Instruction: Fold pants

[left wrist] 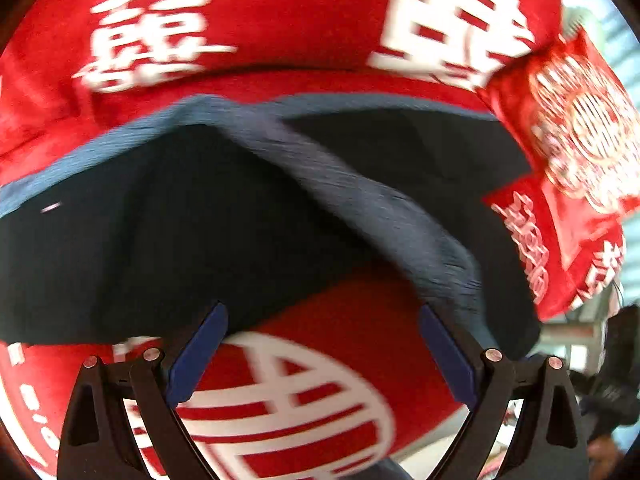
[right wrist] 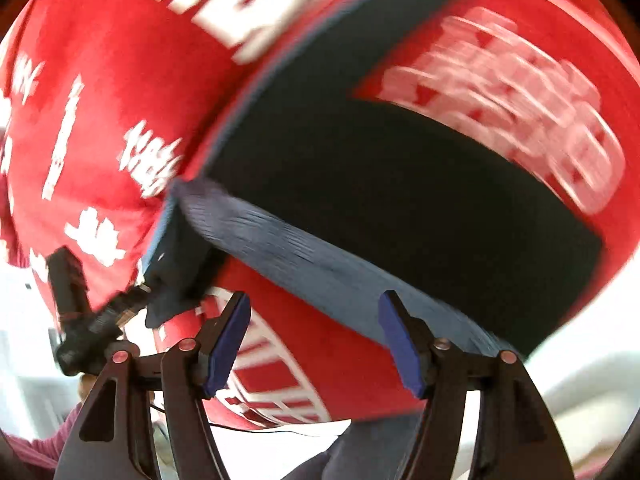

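Note:
Dark navy pants (left wrist: 192,232) with a grey-blue ribbed waistband (left wrist: 360,208) lie on a red cloth with white characters (left wrist: 280,24). My left gripper (left wrist: 320,312) is open, its blue-padded fingers (left wrist: 200,352) just short of the pants' near edge, nothing between them. In the right wrist view the pants (right wrist: 400,184) run from lower left to upper right, the waistband (right wrist: 320,264) nearest. My right gripper (right wrist: 316,300) is open at the waistband edge, holding nothing. The other gripper (right wrist: 80,320) shows at the left, at the waistband's corner.
The red cloth (right wrist: 100,80) covers the whole surface. A red patterned pillow or bag (left wrist: 572,136) sits at the right beside the pants. The surface's near edge and pale floor (right wrist: 580,380) show below. Both views are motion-blurred.

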Tool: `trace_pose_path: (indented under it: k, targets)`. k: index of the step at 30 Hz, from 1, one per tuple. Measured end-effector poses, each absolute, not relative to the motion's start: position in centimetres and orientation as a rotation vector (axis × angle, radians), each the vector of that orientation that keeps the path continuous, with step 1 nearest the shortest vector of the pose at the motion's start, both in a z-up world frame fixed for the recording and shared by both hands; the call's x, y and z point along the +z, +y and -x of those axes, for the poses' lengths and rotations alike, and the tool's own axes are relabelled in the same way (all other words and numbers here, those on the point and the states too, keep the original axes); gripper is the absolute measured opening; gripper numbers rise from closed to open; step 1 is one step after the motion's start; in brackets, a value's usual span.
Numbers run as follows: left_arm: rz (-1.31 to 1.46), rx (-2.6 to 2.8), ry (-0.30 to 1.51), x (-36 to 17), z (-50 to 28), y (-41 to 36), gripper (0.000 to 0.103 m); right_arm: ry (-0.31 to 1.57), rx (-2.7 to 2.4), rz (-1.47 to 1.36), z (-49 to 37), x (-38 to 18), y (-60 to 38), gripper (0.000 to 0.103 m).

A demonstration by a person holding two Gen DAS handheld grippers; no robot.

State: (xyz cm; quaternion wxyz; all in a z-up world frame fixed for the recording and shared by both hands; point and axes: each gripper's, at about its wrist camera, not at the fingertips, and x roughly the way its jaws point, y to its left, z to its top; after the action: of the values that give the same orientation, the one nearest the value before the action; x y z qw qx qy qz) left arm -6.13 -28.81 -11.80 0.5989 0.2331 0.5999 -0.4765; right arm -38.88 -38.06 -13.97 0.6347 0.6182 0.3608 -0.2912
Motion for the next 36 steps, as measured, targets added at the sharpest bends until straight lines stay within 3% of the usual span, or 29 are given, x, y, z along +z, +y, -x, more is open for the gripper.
trace_pose_path:
  k: [13,15,16,17,19,20,21,22,23,36]
  targets:
    - [-0.637,-1.129,1.474,-16.4,12.8,-32.7,0.097,0.669,-0.757,-1.688,50.0,-22.4,-34.8,0.07]
    - [-0.642,-1.122,1.483,-16.7,13.5,-33.1,0.097,0.57,-0.642,-1.76,50.2,-23.4,-35.0,0.068]
    - [-0.641,-1.121,1.497,-16.9,13.8,-33.3,0.097,0.547,-0.598,-1.784,50.2,-23.9,-35.1,0.062]
    - [-0.634,-1.121,1.513,-16.9,13.9,-33.2,0.095,0.549,-0.571,-1.801,50.1,-24.2,-35.2,0.049]
    - [-0.622,-1.113,1.526,-16.9,14.4,-33.4,0.081,0.546,-0.513,-1.839,50.2,-24.6,-35.3,0.023]
    - [-0.622,-1.115,1.523,-16.9,14.5,-33.5,0.068,0.538,-0.491,-1.845,50.2,-24.2,-35.6,0.017]
    - [-0.614,-1.126,1.53,-16.8,14.7,-33.8,0.044,0.549,-0.472,-1.826,50.2,-23.4,-36.0,0.016]
    - [-0.603,-1.141,1.557,-16.7,14.6,-34.0,0.032,0.563,-0.456,-1.803,49.8,-22.7,-36.3,0.016]
    - [-0.592,-1.145,1.585,-16.6,14.7,-34.3,0.028,0.573,-0.434,-1.785,49.4,-21.9,-36.8,0.016]
    - [-0.489,-1.155,1.409,-9.7,10.8,-43.2,0.028,0.521,-0.305,-1.527,43.6,-11.8,-56.1,0.015]
